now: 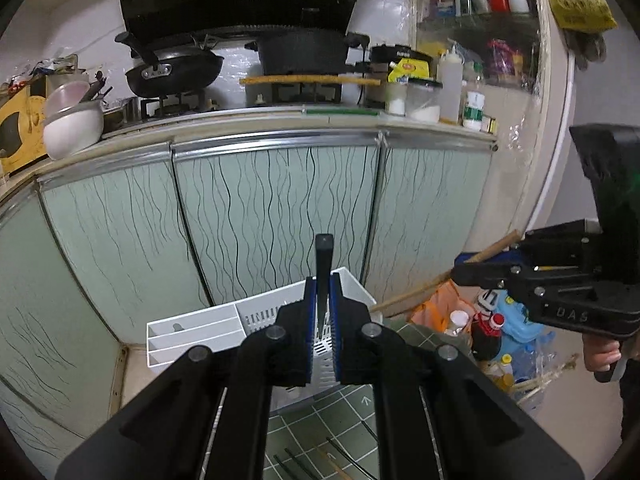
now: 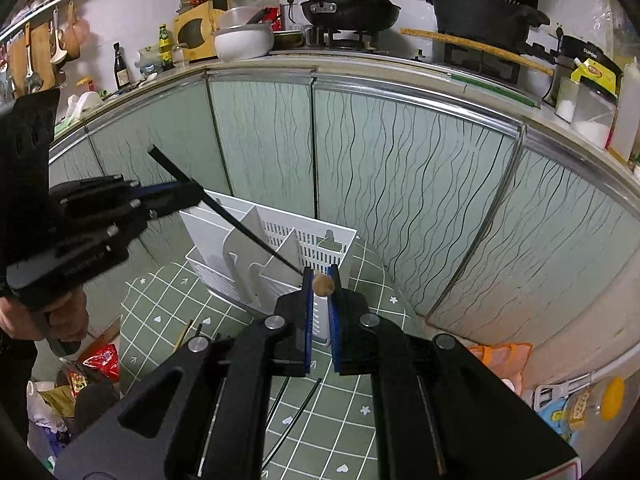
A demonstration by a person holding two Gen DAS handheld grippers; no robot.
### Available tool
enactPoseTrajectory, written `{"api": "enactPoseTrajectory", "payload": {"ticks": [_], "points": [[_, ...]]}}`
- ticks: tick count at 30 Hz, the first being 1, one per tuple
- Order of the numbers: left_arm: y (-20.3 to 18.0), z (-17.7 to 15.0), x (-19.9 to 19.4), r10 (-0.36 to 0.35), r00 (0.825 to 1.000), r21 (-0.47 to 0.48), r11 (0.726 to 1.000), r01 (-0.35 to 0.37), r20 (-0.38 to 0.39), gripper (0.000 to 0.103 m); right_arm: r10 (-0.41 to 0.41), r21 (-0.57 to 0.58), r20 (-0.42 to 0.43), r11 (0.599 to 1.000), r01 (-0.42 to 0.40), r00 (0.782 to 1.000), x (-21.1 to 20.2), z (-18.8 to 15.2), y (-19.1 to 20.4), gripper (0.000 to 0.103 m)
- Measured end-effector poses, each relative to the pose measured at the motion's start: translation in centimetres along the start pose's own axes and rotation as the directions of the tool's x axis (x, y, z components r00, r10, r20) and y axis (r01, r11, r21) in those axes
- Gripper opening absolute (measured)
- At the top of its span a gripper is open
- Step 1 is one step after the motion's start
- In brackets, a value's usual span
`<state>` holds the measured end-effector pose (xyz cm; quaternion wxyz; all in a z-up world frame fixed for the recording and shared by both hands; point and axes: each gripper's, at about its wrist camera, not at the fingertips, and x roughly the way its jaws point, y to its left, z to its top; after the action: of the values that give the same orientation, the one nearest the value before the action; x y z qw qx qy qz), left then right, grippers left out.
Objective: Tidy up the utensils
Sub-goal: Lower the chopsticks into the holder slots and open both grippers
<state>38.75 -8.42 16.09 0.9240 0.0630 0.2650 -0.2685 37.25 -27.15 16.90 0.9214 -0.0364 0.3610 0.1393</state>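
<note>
In the left wrist view my left gripper (image 1: pixel 322 280) is shut on a black chopstick (image 1: pixel 323 256) that points up and away from the camera. Behind it stands the white utensil organizer (image 1: pixel 192 332) with its dividers, on a green tiled mat (image 1: pixel 320 420). At the right, my right gripper (image 1: pixel 458 270) is shut on a wooden chopstick (image 1: pixel 416 290). In the right wrist view the right gripper (image 2: pixel 321 276) clamps the wooden chopstick (image 2: pixel 323 284), seen end-on. The left gripper (image 2: pixel 196 196) slants the black chopstick (image 2: pixel 240 224) down over the organizer (image 2: pixel 276 216).
Loose chopsticks (image 1: pixel 344 456) (image 2: pixel 300 412) lie on the mat near the camera. Pale green cabinet doors (image 1: pixel 272 216) rise close behind the organizer. Pans sit on the stove (image 1: pixel 176 68) above. Bags and bottles (image 1: pixel 492 332) crowd the floor at the right.
</note>
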Motion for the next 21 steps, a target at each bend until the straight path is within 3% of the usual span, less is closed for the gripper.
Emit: {"api": "enactPoseTrajectory", "payload": {"ticks": [5, 6, 7, 9, 10, 11, 13, 15, 21], "points": [[0.0, -0.6, 1.3, 0.009, 1.0, 0.009, 1.0, -0.009, -0.012, 0.008, -0.007, -0.008, 0.032, 1.0, 0.007, 0.999, 0.8, 0.0, -0.1, 0.007], [0.0, -0.5, 1.3, 0.008, 1.0, 0.009, 1.0, -0.008, -0.013, 0.008, -0.001, -0.001, 0.038, 1.0, 0.001, 0.999, 0.8, 0.0, -0.2, 0.01], [0.0, -0.5, 1.3, 0.013, 1.0, 0.015, 1.0, -0.013, -0.009, 0.011, -0.006, 0.005, 0.048, 1.0, 0.006, 0.999, 0.7, 0.1, -0.3, 0.028], [0.0, -0.6, 1.0, 0.038, 0.999, 0.024, 0.999, -0.038, -0.003, 0.04, -0.025, 0.004, 0.077, 1.0, 0.025, 0.997, 0.1, 0.1, -0.3, 0.055], [0.0, -0.5, 0.5, 0.058, 0.998, 0.025, 0.998, -0.059, 0.015, 0.073, -0.039, 0.001, 0.096, 0.999, 0.039, 0.995, -0.2, 0.0, -0.3, 0.065], [0.0, -0.5, 0.1, 0.074, 0.997, 0.024, 0.997, -0.075, 0.032, 0.087, -0.048, 0.003, 0.104, 0.999, 0.048, 0.993, -0.4, 0.0, -0.3, 0.068], [0.0, -0.4, -0.6, 0.061, 0.997, 0.028, 0.998, -0.063, 0.051, 0.088, -0.062, 0.009, 0.127, 0.998, 0.061, 0.99, -1.0, -0.1, -0.4, 0.084], [-0.2, -0.4, -0.9, 0.094, 0.994, 0.044, 0.994, -0.096, 0.048, 0.094, -0.081, 0.01, 0.142, 0.997, 0.08, 0.987, -1.5, -0.1, -0.3, 0.095], [-1.0, -1.1, -2.2, 0.166, 0.985, 0.085, 0.982, -0.17, 0.049, 0.099, -0.103, 0.023, 0.162, 0.995, 0.1, 0.981, -2.7, -0.7, 0.2, 0.095]]}}
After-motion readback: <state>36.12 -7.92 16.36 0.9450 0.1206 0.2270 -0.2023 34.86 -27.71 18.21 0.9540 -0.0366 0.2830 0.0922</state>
